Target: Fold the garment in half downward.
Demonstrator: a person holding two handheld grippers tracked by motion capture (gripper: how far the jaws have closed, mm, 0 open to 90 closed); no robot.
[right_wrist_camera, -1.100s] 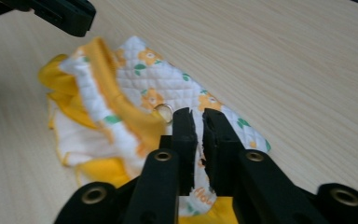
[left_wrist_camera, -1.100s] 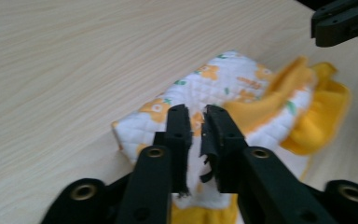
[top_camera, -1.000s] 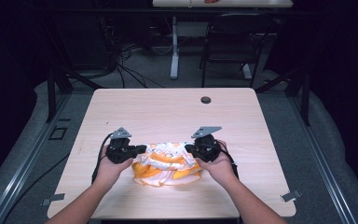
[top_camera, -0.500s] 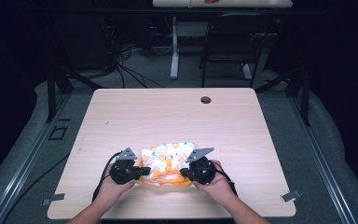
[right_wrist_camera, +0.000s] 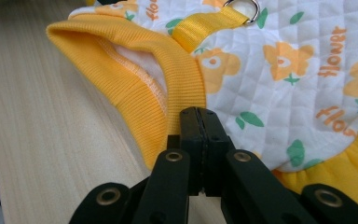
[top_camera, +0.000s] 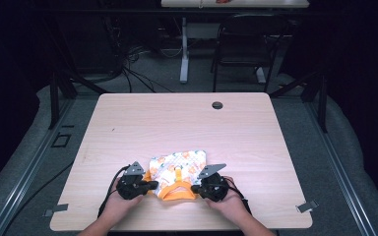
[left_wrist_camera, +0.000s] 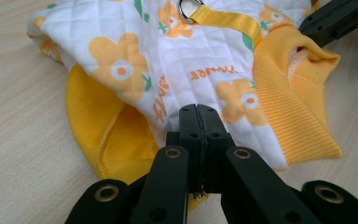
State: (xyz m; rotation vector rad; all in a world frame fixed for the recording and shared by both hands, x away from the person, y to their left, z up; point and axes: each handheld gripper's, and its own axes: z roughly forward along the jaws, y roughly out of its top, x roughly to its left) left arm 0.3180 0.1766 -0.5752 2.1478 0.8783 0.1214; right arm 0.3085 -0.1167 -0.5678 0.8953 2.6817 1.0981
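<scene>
Over on the left, your left gripper (top_camera: 150,185) is sitting low at the near edge of the table (top_camera: 128,123), jaws pinched together on the hem of the little quilted garment (top_camera: 177,169), a thin fold of white cloth caught right between the pads. In the left gripper view that garment (left_wrist_camera: 168,70) is spreading away from the jaws, lying flat on the wood close to your side. Moving across the middle, you are looking at soft, padded fabric stitched in a diamond grid, white with orange flowers and green leaves, and a yellow webbing strap (left_wrist_camera: 223,18) running up to a metal ring (left_wrist_camera: 189,7). On the right, your right gripper (top_camera: 195,188) is clamped on the cloth too, biting just where the ribbed yellow cuff (right_wrist_camera: 140,79) meets the quilting. To my eye you are laying it down and smoothing it, so keep both grips level, pull gently apart to take out the slack, and let the cloth settle before you let go. That ribbing is stretchy and will likely spring back; the quilting looks thick, so expect it to hold a bulge.
</scene>
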